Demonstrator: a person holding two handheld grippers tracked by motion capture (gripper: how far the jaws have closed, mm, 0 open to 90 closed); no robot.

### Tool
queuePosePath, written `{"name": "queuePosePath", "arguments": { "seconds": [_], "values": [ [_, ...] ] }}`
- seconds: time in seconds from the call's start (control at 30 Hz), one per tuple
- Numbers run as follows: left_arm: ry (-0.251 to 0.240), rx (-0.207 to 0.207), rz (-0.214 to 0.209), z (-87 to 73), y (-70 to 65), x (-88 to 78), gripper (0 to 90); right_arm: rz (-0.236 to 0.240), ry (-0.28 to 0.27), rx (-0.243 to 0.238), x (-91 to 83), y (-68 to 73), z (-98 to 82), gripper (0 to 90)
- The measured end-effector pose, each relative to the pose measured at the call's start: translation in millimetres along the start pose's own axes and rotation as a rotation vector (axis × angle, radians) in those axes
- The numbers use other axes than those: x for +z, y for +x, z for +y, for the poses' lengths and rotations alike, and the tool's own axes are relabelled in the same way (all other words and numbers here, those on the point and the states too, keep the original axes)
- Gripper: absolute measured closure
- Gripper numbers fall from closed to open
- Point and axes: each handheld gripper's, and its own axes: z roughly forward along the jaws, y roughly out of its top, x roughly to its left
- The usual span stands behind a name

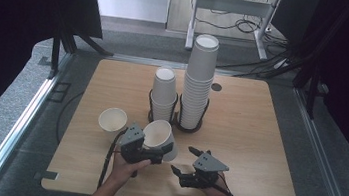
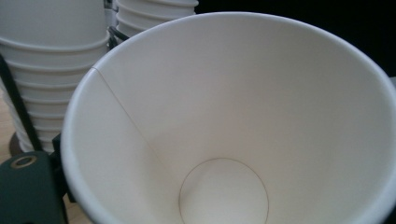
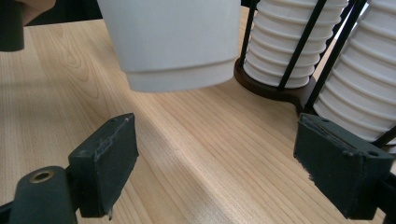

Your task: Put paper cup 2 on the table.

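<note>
While left gripper (image 1: 148,151) clamps tilted paper cup (image 1: 160,135), mouth toward person, right gripper (image 1: 187,171) fingers apart

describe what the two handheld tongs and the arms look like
Both are black, blocky handheld units. The left tongs and right tongs each carry a grey three-cornered plate on top, and a dark cable trails back from each. In the right gripper view the jaws end in flat, dark rectangular pads with scuffed edges, and a brass-coloured eyelet sits near the base. The forearms are bare, no sleeves visible.

Even overhead light fell on the desk (image 1: 258,138), while the surroundings stayed dark. The held cup (image 2: 243,102) looked soft and milky up close, and faint shadows lay beneath it.
</note>
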Motion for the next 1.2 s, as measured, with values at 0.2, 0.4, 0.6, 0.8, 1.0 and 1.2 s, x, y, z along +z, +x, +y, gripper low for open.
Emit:
{"name": "queuePosePath", "arguments": {
  "seconds": [0.2,0.4,0.6,0.8,1.0,1.2],
  "values": [
    [0.036,0.057,0.114,-3.7,1.1,6.0,11.7,-0.005,-0.004,0.006,-1.4,-1.2,0.0,13.6],
    [0.072,0.099,0.181,-9.4,1.7,15.2,11.6,-0.009,-0.006,0.01,-1.1,-2.1,-0.6,13.7],
    [0.096,0.112,0.216,-13.0,5.4,21.9,11.5,-0.008,-0.003,0.008,-1.1,-1.9,-0.6,13.8],
    [0.118,0.126,0.266,-16.8,9.0,29.3,11.4,-0.007,0.001,0.01,-0.3,-1.7,-1.2,13.9],
    [0.146,0.161,0.317,-20.3,11.7,37.6,11.3,-0.005,0.004,0.008,0.3,-1.9,-1.8,14.0],
    [0.159,0.169,0.35,-22.9,15.4,43.6,11.2,-0.005,0.003,0.011,0.4,-2.2,-2.2,14.1]
  ]
}}
